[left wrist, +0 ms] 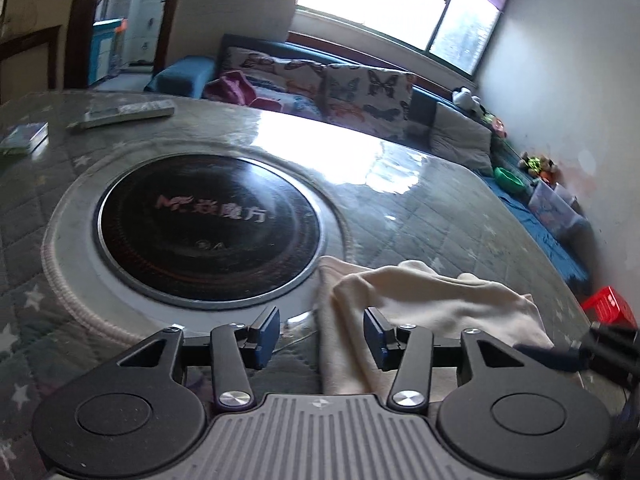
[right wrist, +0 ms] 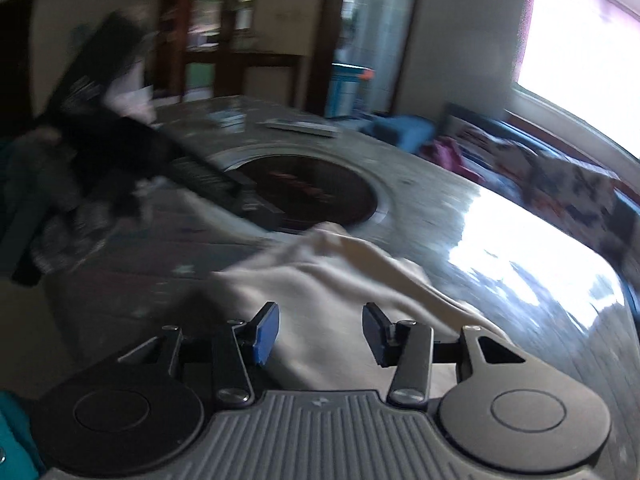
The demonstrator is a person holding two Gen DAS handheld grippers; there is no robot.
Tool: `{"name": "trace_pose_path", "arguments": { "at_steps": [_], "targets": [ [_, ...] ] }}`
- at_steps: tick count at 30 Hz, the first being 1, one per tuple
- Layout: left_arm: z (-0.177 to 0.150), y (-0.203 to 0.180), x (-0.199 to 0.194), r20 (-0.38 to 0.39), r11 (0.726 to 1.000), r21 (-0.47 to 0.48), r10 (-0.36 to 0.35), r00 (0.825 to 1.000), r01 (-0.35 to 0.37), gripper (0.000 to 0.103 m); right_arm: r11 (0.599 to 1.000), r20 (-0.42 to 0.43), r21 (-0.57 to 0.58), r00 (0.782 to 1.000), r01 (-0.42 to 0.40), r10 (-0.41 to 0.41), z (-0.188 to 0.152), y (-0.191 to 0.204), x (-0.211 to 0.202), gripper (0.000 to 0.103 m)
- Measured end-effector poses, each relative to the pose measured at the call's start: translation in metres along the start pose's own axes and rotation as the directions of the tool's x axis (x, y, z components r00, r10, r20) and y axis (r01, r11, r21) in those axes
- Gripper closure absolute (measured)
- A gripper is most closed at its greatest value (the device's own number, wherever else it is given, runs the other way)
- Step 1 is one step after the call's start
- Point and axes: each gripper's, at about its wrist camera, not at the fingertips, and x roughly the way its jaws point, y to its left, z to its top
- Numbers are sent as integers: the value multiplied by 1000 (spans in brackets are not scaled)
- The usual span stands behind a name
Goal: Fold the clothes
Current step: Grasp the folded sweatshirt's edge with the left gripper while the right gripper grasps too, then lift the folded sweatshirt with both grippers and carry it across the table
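Observation:
A cream-coloured garment [left wrist: 432, 300] lies crumpled on the glass-topped table, near its front edge. My left gripper [left wrist: 320, 336] is open and empty, with its blue pads just above the garment's left edge. In the right wrist view the same garment [right wrist: 320, 280] spreads out ahead of my right gripper [right wrist: 320, 336], which is open and empty, low over the cloth. The left gripper shows there as a dark blurred shape [right wrist: 224, 188] at the garment's far end. The right gripper shows at the right edge of the left wrist view [left wrist: 576, 354].
A round black induction cooker [left wrist: 208, 224] is set in the middle of the table [left wrist: 400, 200]. A remote control [left wrist: 128, 112] and a small box [left wrist: 24, 138] lie at the far side. A sofa with butterfly cushions [left wrist: 360, 92] stands beyond. A red basket [left wrist: 608, 304] sits on the floor at the right.

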Motion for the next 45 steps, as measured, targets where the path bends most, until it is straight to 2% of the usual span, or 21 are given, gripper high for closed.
{"name": "trace_pose_path", "arguments": {
  "at_steps": [3,7,11,12,15,18,26,32,36,39,41,43,45],
  "targets": [
    [-1,8,-2,-14,999,-48,-13,1000,13,50,996,-15,-82,999,-31,30,6,27,13,56],
    [-4,17,-2,-34,995,-99,-27,999,24,49,981,-35,-188,999,-35,28,7,57,32,56],
    [-4,24,0,-48,985,-166,-55,997,46,46,975,-55,-219,998,-18,6,6,67,46,61],
    [-4,25,1,-51,982,-181,-63,997,53,46,976,-62,-218,998,-8,-5,7,68,49,68],
    [-4,26,3,-64,973,-219,-87,994,71,44,981,-63,-193,998,3,-16,8,62,51,82],
    [-5,25,7,-75,960,-267,-107,991,83,39,992,-38,-129,999,-4,-1,11,50,44,87],
    [-6,24,21,-83,878,-455,-210,974,150,36,997,37,51,998,-54,52,17,11,17,88],
    [-6,20,39,-89,800,-576,-269,959,171,36,992,63,98,995,-83,77,15,-5,9,88],
    [-7,20,49,-90,767,-618,-290,953,175,38,988,70,105,992,-113,106,12,-10,9,88],
    [-8,22,54,-101,755,-632,-300,949,172,52,983,71,113,988,-143,135,8,-10,9,88],
    [-10,24,58,-112,751,-640,-300,947,162,71,982,69,108,986,-157,150,6,-9,11,88],
    [-12,26,60,-117,749,-644,-298,947,156,80,981,64,105,985,-164,158,3,-8,13,88],
    [-13,28,62,-118,748,-645,-297,948,154,83,979,67,118,985,-167,160,0,-11,13,86]
  ]
}}
